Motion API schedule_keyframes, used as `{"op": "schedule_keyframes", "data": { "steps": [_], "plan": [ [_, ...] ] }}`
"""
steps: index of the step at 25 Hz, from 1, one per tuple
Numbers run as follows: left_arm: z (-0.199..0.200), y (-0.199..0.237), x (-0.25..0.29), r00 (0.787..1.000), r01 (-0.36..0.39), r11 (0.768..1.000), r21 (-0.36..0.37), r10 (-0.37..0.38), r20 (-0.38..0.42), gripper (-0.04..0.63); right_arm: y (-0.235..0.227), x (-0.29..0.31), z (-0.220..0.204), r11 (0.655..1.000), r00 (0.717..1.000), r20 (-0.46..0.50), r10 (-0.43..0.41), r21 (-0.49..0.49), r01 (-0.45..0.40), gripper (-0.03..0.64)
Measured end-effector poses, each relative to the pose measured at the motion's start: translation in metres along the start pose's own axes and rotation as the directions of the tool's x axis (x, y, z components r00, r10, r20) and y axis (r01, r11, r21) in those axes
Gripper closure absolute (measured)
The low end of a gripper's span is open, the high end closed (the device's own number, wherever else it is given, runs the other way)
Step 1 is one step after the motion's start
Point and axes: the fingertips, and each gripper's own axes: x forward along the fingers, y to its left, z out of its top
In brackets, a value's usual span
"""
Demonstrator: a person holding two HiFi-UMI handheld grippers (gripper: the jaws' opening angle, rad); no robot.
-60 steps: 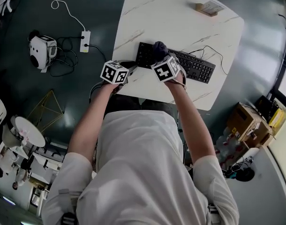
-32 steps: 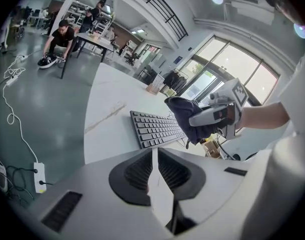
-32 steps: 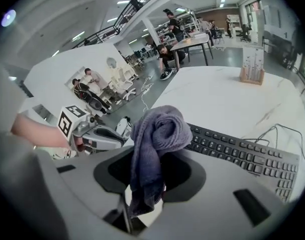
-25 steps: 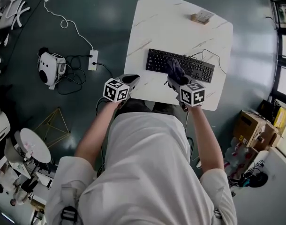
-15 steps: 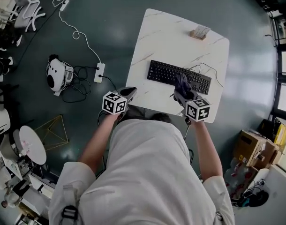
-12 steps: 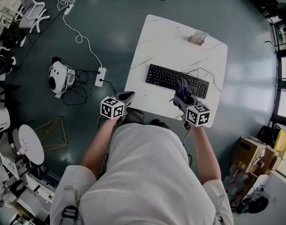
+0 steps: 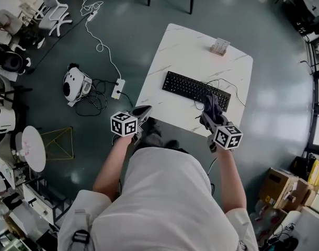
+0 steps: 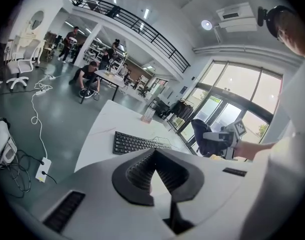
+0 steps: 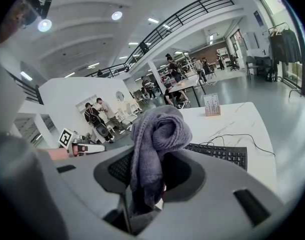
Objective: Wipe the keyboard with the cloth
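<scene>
Over the near edge of the worktop (image 7: 183, 48), the right tongs (image 7: 208, 117) clench the purple cloth (image 9: 160, 129). The keyboard (image 7: 193, 89) lies just ahead and leftward, long axis crosswise, nearer them than the left tongs (image 7: 141, 110), pinched together and empty.

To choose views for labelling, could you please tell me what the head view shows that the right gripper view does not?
Only the head view: the power strip and a white device on the floor. Only the right gripper view: a railed balcony overhead, and the right tool clamping the cloth between its jaws. Both: the keyboard on the table, and the left tool.
</scene>
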Motion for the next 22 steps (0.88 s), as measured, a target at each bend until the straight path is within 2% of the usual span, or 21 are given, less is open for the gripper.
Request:
{"op": "schedule_keyframes", "data": {
  "steps": [6, 13, 17, 22],
  "plan": [
    [-0.013, -0.051, -0.025, 0.999, -0.002, 1.000, 0.009, 0.002, 0.051, 0.581, 0.005, -0.044, -0.015, 1.000, 0.999, 0.034, 0.021, -0.013, -0.021, 0.463],
    [-0.024, -0.092, -0.062, 0.990, -0.043, 0.999, 0.017, 0.040, 0.138, 0.581, 0.025, -0.081, -0.017, 0.993, 0.993, 0.085, 0.085, -0.083, -0.078, 0.463],
    [-0.028, -0.104, -0.077, 0.988, -0.058, 0.998, 0.035, 0.052, 0.147, 0.581, 0.034, -0.093, -0.014, 0.990, 0.988, 0.113, 0.105, -0.107, -0.093, 0.463],
    [-0.028, -0.103, -0.096, 0.989, -0.079, 0.993, 0.088, 0.066, 0.136, 0.581, 0.042, -0.101, -0.008, 0.990, 0.986, 0.145, 0.086, -0.127, -0.067, 0.465]
  ]
}}
